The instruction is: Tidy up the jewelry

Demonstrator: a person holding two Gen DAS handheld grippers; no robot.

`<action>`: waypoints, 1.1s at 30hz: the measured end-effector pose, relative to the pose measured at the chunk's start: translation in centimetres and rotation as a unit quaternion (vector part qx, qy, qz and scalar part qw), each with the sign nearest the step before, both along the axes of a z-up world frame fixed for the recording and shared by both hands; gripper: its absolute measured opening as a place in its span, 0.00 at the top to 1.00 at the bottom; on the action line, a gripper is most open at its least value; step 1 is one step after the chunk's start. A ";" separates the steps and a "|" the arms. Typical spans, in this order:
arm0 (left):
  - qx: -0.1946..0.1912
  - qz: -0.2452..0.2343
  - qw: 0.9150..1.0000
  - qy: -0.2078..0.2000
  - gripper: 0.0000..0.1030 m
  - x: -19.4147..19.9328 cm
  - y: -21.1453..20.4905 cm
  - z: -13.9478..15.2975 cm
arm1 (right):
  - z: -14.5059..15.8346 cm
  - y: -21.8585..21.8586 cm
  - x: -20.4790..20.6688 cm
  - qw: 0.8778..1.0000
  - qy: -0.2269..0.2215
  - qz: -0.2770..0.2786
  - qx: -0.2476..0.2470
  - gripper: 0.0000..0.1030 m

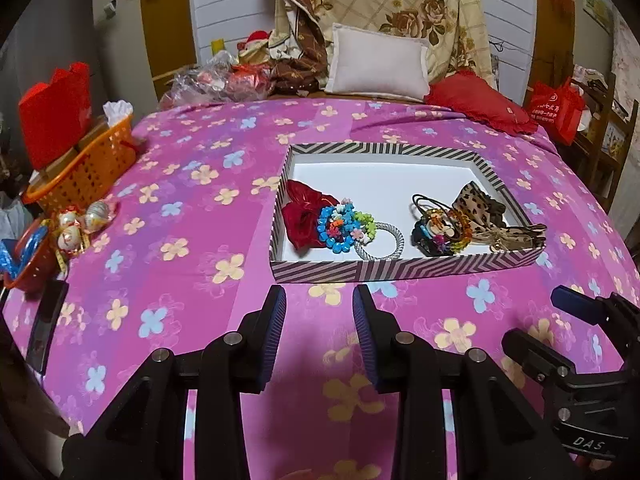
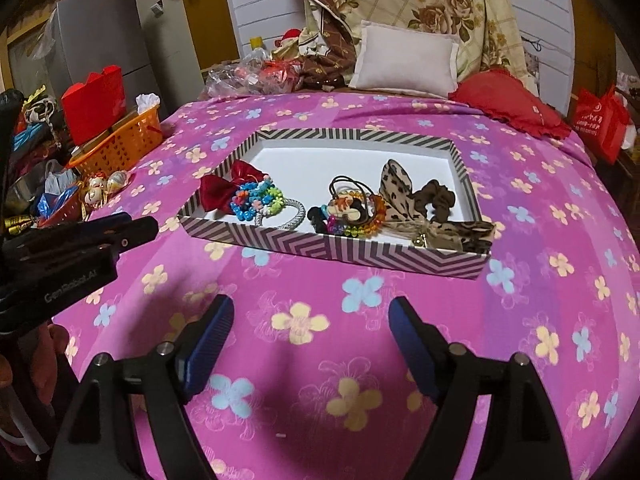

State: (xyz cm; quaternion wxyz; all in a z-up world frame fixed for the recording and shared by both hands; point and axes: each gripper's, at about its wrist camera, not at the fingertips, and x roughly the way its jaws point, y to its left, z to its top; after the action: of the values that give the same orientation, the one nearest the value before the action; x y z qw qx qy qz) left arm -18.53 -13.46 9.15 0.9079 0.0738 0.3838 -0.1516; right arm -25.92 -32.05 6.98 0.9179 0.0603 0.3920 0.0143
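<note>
A striped shallow box (image 1: 400, 270) (image 2: 336, 246) lies on the pink flowered bedspread. Its left group holds a red velvet bow (image 1: 302, 216) (image 2: 218, 194), a colourful bead bracelet (image 1: 338, 226) (image 2: 256, 198) and a silver ring bracelet (image 1: 384, 242) (image 2: 286, 210). Its right group holds dark hair ties and beads (image 1: 438, 230) (image 2: 350, 210), a leopard bow (image 1: 476, 210) (image 2: 396, 192) and a brown scrunchie (image 2: 438, 198). My left gripper (image 1: 320, 294) is open and empty, just in front of the box. My right gripper (image 2: 312, 306) is open and empty, a little back from it.
An orange basket (image 1: 86, 168) (image 2: 120, 146) and small figurines (image 1: 78, 226) (image 2: 102, 186) sit at the bed's left edge. A white pillow (image 1: 378, 64) and a red cushion (image 1: 480, 102) lie behind the box. A red bag (image 1: 558, 110) hangs at right.
</note>
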 end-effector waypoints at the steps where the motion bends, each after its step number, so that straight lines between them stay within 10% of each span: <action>1: 0.000 0.000 1.000 -0.004 0.77 -0.3 0.1 0.2 | 0.2 0.1 -0.1 1.000 -0.001 0.000 -0.001 0.19; 33: 0.005 -0.004 1.000 -0.030 0.78 -2.8 -0.2 1.8 | 1.2 0.3 -1.1 1.000 -0.004 0.000 -0.009 0.17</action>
State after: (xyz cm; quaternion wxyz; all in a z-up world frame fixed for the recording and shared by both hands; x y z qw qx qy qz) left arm -21.31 -13.62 11.00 0.9182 0.0843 0.3565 -0.1506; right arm -27.05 -31.74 8.17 0.9197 0.0523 0.3889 0.0114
